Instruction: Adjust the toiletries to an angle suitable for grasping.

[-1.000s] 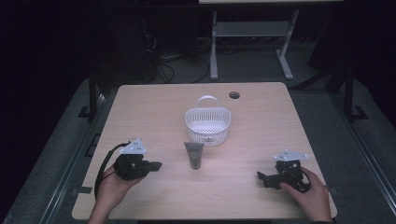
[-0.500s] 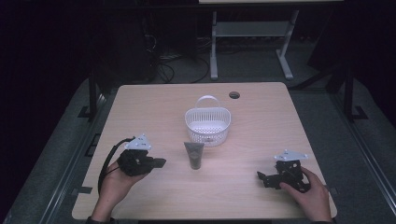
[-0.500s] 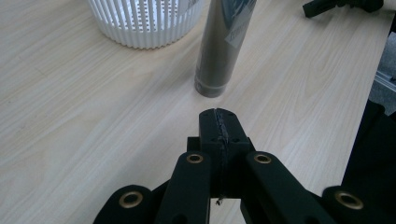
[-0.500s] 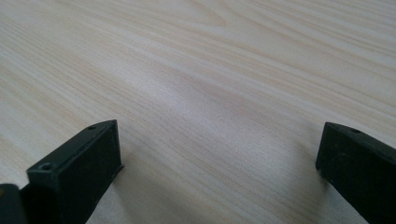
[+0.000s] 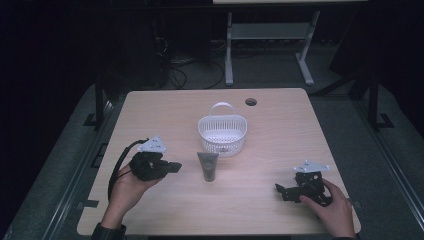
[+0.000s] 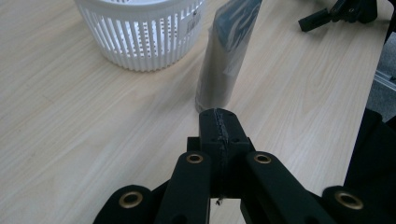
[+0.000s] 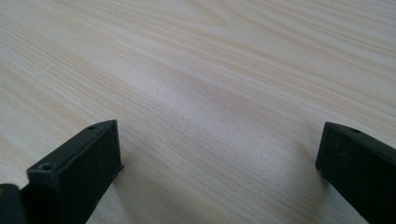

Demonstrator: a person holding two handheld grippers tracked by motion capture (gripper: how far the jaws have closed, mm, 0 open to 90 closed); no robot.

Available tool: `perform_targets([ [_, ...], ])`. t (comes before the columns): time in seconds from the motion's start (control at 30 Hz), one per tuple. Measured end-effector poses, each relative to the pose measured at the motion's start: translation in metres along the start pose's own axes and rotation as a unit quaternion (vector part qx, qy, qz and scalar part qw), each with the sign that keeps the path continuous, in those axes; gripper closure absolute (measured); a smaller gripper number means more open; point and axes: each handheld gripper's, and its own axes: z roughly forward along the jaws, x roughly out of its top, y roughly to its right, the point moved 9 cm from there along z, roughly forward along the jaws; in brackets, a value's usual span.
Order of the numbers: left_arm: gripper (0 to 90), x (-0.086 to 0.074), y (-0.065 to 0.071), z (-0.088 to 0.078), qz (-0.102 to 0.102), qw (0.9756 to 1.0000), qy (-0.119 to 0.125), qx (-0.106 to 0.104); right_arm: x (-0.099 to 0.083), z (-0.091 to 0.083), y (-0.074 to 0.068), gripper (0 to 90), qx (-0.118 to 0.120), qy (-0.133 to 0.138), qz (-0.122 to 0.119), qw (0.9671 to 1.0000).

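My right gripper (image 5: pixel 287 190) rests wide open on the table (image 5: pixel 150 107). My left gripper (image 5: pixel 172 166), jaws pressed together and empty, points at the tube (image 5: pixel 207 166) standing just before the basket (image 5: pixel 222 134). I judge an approach; next, I must open those jaws.

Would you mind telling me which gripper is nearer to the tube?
Left. The left gripper sits just left of the tube, shut and pointing at it; the right gripper is open, well off to its right.
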Motion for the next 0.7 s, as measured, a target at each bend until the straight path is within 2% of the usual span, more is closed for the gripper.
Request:
perform_targets([
  [0.43,89.8,0.019,0.002,0.006,0.015,0.9999,0.0,-0.005,0.0,0.0,0.0,0.0,0.001,0.0,0.0,1.0],
  [0.7,89.8,0.029,0.004,0.011,0.015,0.9998,0.003,-0.012,0.0,0.0,0.0,0.0,0.0,0.0,0.002,1.0],
])
